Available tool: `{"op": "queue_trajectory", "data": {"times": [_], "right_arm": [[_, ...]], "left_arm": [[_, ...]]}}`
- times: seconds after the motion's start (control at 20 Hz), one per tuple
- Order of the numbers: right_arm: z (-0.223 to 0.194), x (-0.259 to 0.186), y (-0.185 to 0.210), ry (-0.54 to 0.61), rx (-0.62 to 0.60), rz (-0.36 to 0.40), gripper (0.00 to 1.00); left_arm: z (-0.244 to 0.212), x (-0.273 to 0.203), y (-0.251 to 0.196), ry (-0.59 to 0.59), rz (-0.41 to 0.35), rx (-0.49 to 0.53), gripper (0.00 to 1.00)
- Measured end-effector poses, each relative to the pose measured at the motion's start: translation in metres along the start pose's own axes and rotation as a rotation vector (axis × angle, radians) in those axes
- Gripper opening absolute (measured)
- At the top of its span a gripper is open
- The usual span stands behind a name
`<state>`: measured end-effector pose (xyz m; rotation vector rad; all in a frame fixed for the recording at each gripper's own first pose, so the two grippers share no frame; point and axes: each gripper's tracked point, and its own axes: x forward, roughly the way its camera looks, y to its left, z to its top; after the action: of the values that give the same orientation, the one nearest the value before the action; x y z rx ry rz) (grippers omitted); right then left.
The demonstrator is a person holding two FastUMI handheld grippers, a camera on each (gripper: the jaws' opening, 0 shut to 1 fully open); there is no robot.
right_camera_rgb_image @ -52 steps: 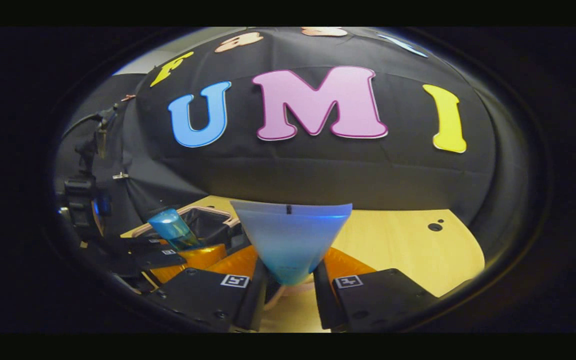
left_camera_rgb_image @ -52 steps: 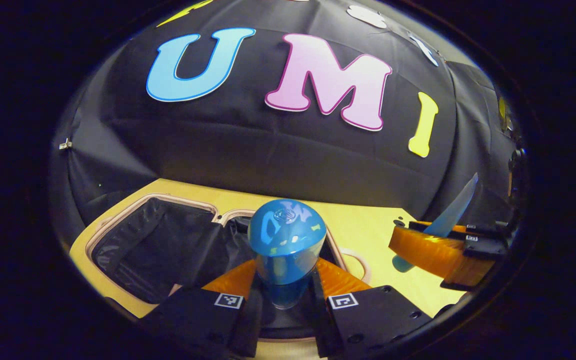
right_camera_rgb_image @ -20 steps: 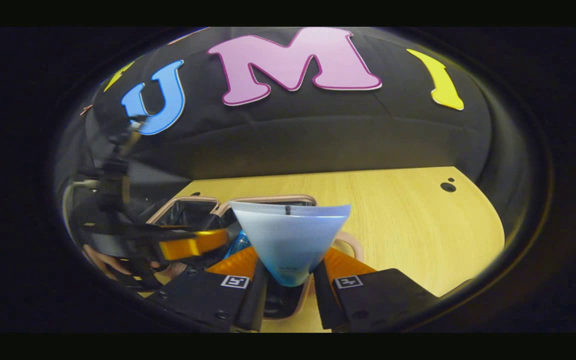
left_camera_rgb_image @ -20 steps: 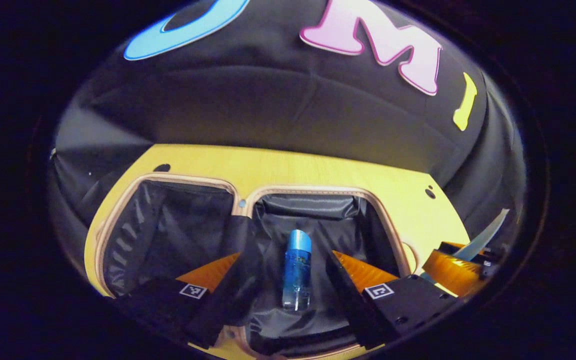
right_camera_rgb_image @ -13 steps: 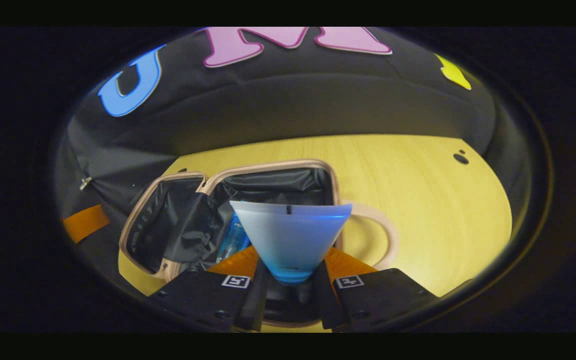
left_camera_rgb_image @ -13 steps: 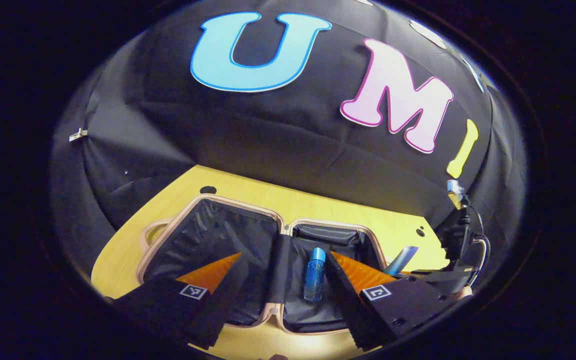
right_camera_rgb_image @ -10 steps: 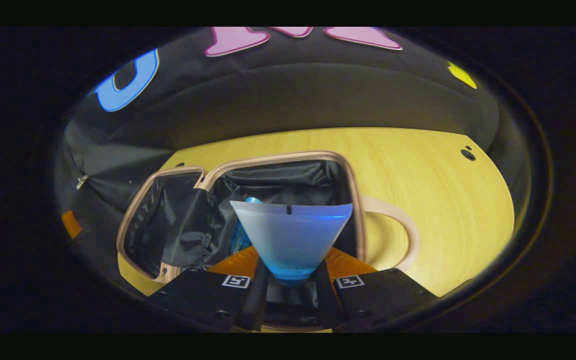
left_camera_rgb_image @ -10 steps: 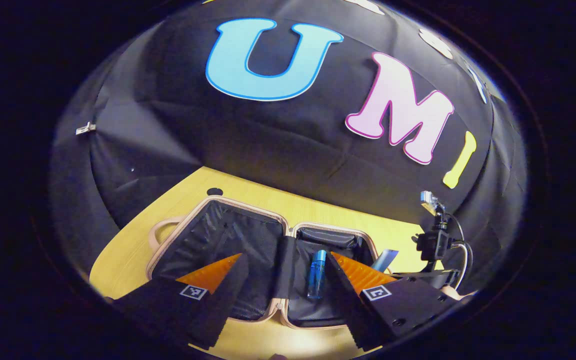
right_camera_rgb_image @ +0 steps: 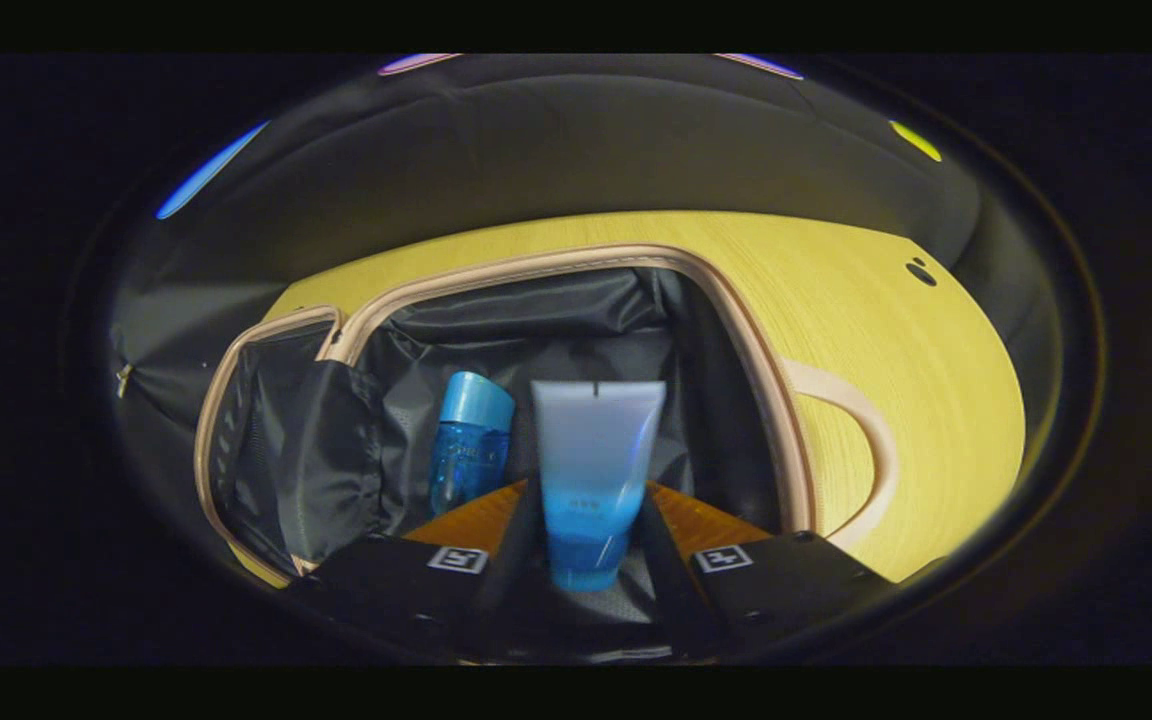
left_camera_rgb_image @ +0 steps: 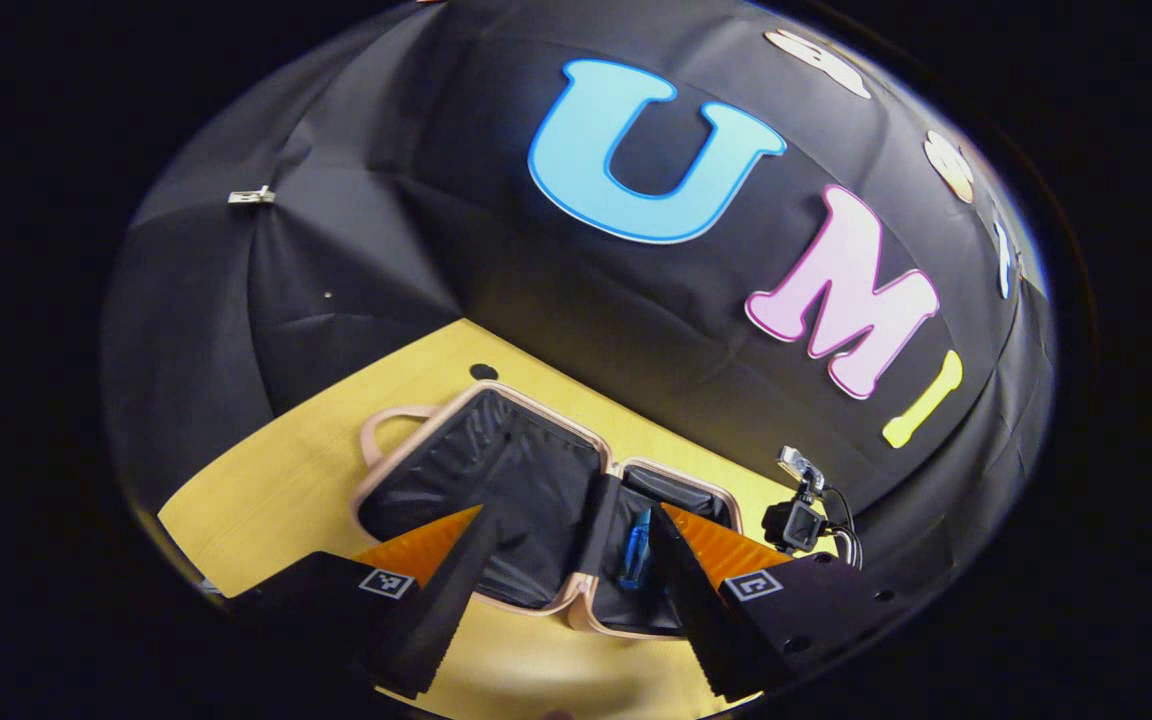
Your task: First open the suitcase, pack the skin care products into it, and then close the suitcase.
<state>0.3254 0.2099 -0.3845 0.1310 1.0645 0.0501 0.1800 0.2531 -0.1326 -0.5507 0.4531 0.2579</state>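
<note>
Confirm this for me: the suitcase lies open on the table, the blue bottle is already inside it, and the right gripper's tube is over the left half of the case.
Not quite: the right gripper has the tube over the same half of the suitcase as the blue bottle, the right half, as the right gripper view shows. The rest stands.

One suitcase (right_camera_rgb_image: 576,262), one bottle (right_camera_rgb_image: 469,440), one tube (right_camera_rgb_image: 591,470)

My light wooden table (left_camera_rgb_image: 266,480) carries the suitcase (left_camera_rgb_image: 536,520), lying open and flat with both black-lined halves facing up. One looped handle (right_camera_rgb_image: 861,440) rests on the tabletop beside its rim; a small dark hole (right_camera_rgb_image: 921,272) marks the table's far corner.
</note>
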Motion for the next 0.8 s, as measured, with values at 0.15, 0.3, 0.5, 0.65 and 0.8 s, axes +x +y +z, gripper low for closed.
{"op": "queue_trajectory", "data": {"times": [0.15,0.3,0.5,0.65,0.8], "right_arm": [[0.007,-0.031,0.005,-0.058,-0.058,0.034,1.00],[0.023,-0.072,0.002,-0.180,-0.105,0.056,0.98],[0.046,-0.138,-0.026,-0.358,-0.114,0.060,0.98],[0.038,-0.182,-0.046,-0.381,-0.116,0.061,0.98],[0.021,-0.216,-0.070,-0.364,-0.156,0.048,0.98]], "left_arm": [[0.010,0.002,0.035,-0.011,0.055,0.000,0.96],[0.032,0.019,0.074,-0.030,0.066,0.025,0.96],[0.057,0.056,0.131,-0.006,0.084,-0.018,0.96],[0.057,0.101,0.153,0.041,0.028,-0.158,0.96],[0.049,0.148,0.186,0.094,0.036,-0.274,0.95]]}}
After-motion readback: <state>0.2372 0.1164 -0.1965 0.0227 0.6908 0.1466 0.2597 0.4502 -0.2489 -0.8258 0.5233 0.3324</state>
